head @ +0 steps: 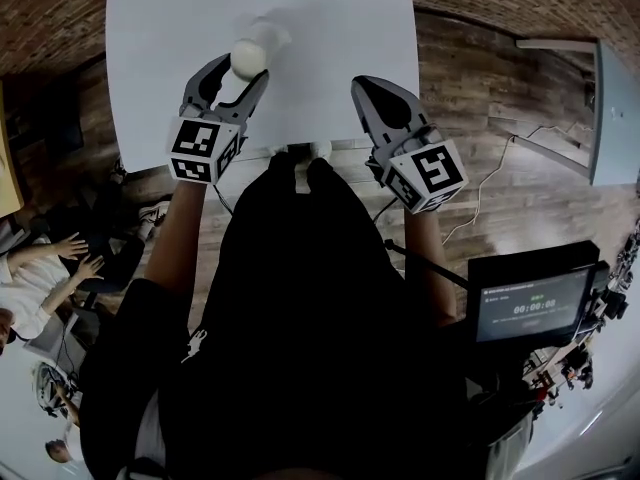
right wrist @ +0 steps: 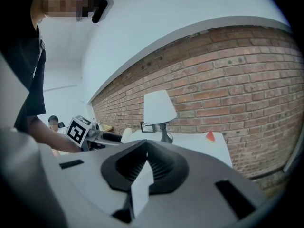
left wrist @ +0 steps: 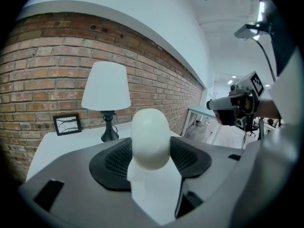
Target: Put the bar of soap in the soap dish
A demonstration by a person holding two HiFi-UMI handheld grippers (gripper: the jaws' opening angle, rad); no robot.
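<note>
Left gripper [head: 243,68] clamps the bar of soap [left wrist: 150,137] at mid-length above the white table's [head: 330,38] near left; right gripper [head: 366,88] hangs closed, empty. Smooth, stiff soap looks slippery, so a flank hold seems wisest.

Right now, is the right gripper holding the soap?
No, the soap is clamped in the left gripper; the right gripper is shut and empty.
</note>
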